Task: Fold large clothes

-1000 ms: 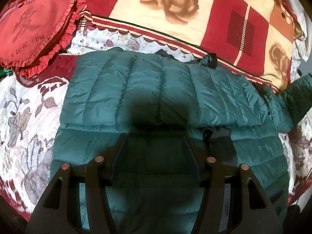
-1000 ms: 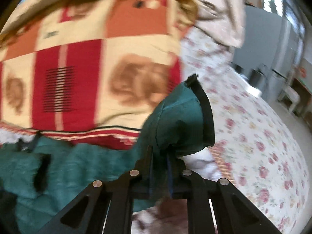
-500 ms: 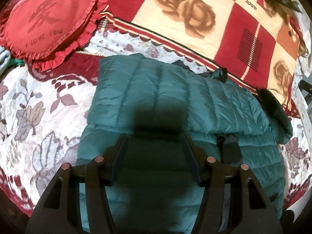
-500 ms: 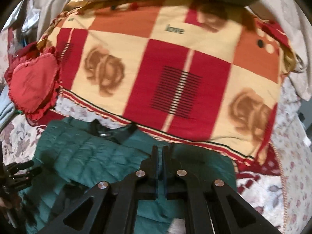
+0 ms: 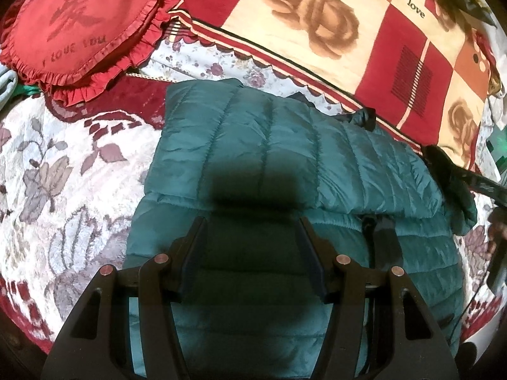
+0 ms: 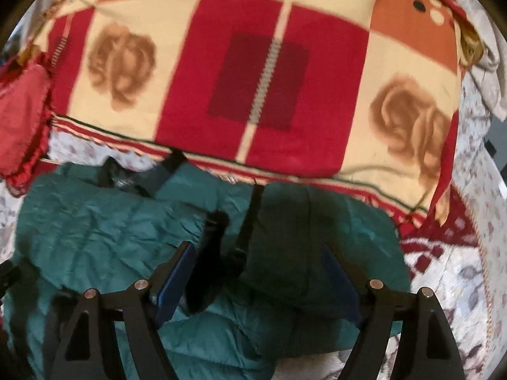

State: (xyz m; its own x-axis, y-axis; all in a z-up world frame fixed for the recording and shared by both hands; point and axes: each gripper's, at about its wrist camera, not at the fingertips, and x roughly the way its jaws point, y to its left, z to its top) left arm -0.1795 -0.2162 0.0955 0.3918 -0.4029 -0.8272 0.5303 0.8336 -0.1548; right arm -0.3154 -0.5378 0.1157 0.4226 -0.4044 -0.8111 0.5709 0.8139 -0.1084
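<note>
Listing left to right, we recorded: a red heart-shaped cushion (image 5: 79, 28) at the bed's far left; a floral bedspread (image 5: 47, 164) beneath; a green quilted jacket (image 5: 269, 145) lying flat on the bedspread, one panel folded across its body; a red-and-cream rose blanket (image 5: 332, 31) behind it. Our left tool (image 5: 252, 253) hung over the jacket's near part, jaws apart, nothing gripped. Our right tool (image 6: 258, 272) had just been opening; its jaws stood wide over the jacket's (image 6: 111, 221) folded sleeve (image 6: 317, 231), fabric lying between them, whether touched we could not tell.
</note>
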